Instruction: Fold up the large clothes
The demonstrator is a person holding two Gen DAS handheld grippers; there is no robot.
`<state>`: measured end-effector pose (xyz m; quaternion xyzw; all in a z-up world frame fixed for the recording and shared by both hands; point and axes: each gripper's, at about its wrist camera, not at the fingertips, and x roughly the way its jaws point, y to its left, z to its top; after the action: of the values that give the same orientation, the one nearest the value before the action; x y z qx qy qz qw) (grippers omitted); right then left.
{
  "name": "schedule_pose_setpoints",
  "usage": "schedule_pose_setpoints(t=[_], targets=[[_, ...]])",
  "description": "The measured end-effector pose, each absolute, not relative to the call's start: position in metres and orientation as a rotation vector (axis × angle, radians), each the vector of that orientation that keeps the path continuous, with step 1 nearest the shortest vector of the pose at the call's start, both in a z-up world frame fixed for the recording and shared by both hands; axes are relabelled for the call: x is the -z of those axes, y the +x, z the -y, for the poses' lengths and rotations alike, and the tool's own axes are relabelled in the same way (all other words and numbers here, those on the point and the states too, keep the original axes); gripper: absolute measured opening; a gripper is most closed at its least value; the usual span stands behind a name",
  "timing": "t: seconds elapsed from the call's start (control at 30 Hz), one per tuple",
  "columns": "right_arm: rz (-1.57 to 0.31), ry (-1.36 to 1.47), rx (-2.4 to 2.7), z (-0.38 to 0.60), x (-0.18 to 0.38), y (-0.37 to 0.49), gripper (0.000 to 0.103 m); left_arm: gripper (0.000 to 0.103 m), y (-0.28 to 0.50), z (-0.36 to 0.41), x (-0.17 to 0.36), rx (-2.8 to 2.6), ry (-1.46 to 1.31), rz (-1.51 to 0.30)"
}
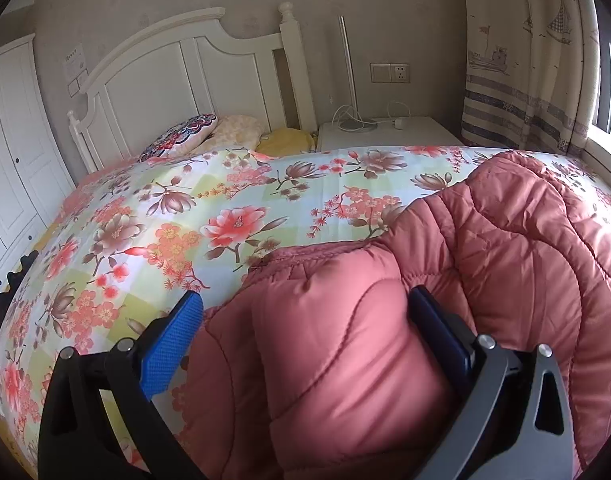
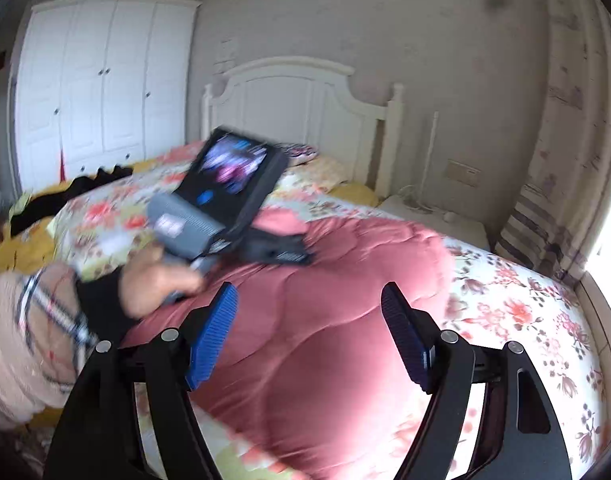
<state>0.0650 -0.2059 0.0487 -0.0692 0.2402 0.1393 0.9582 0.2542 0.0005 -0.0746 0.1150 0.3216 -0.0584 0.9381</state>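
Left gripper [image 1: 305, 320] jaws spread wide, straddling a puffy fold of the pink coat [image 1: 485, 240], not pinching. Right gripper [image 2: 309, 316] also released, hovering over the coat on the bed [image 1: 145, 216]. Coat looks bundled partway; final folds and flattening probably remain. No legible writing; grey device label blurred.

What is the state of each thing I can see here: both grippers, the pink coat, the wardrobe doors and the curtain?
Left gripper: jaws open, a puffy fold of the coat between them.
Right gripper: jaws open, above the coat, holding nothing.
Pink quilted coat: on the bed, bunched, not neatly folded.
Wardrobe doors: closed.
Curtain: hanging beside the window, which shows uncovered at the edge.
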Motion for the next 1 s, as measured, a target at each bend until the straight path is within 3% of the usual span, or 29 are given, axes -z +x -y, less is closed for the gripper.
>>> schedule_pose_setpoints(t=[0.1,0.17,0.3,0.47,0.73,0.87,1.0], targets=[[-0.548,-0.073,-0.258,0.232,-0.043,0.104,0.065,0.101,0.253,-0.001,0.074,0.12,0.231,-0.655],[-0.687,-0.042,-0.29,0.238,-0.018,0.134,0.062,0.101,0.253,-0.002,0.074,0.118,0.226,-0.655],[-0.704,-0.086,-0.289,0.231,0.017,0.14,0.063,0.101,0.254,-0.005,0.076,0.122,0.22,-0.657],[-0.759,-0.123,-0.33,0.233,-0.002,0.152,0.063,0.101,0.253,-0.006,0.075,0.122,0.213,-0.652],[-0.684,-0.092,-0.269,0.248,-0.036,0.227,0.063,0.101,0.253,-0.008,0.074,0.13,0.193,-0.656],[-0.757,-0.115,-0.232,0.247,-0.02,0.276,0.063,0.101,0.253,-0.008,0.074,0.131,0.193,-0.656],[-0.947,-0.085,-0.269,0.25,0.031,0.317,0.063,0.101,0.254,-0.01,0.075,0.127,0.184,-0.661]])
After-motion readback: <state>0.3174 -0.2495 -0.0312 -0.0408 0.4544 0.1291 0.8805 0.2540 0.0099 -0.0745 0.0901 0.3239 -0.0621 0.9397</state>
